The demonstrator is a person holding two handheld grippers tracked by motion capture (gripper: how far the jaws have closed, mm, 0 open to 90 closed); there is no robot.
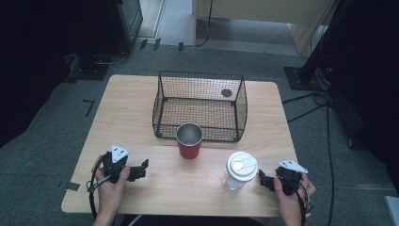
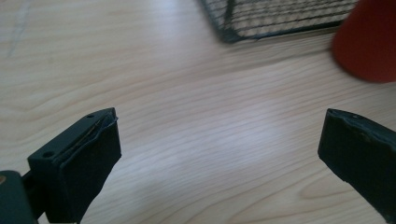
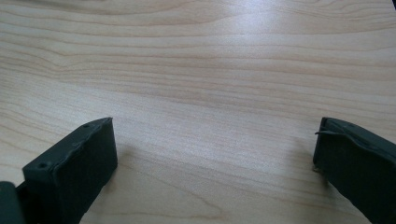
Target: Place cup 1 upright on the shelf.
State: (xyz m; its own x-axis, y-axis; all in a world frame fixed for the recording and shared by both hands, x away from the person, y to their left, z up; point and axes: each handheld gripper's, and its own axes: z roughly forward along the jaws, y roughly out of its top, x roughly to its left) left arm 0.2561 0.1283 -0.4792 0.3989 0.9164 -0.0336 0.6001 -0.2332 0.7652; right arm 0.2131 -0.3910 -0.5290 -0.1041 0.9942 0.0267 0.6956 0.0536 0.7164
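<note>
A red cup [image 1: 189, 140] with a metal inside stands upright at the table's middle, just in front of a black wire basket [image 1: 200, 106]. A clear plastic cup with a white lid [image 1: 238, 171] stands to its right, nearer the front edge. My left gripper [image 1: 141, 169] rests at the front left, open, nothing between its jaws. In the left gripper view [image 2: 219, 154] the red cup [image 2: 369, 42] and the basket's corner [image 2: 280, 18] lie ahead at the upper right. My right gripper [image 1: 263, 179] sits at the front right beside the lidded cup, open over bare wood [image 3: 215, 154].
The wooden table [image 1: 131, 117] stands on grey carpet. Cables trail on the floor to the right [image 1: 310, 108], and black stands flank the table at the back. A small dark disc [image 1: 227, 92] shows at the basket's back right.
</note>
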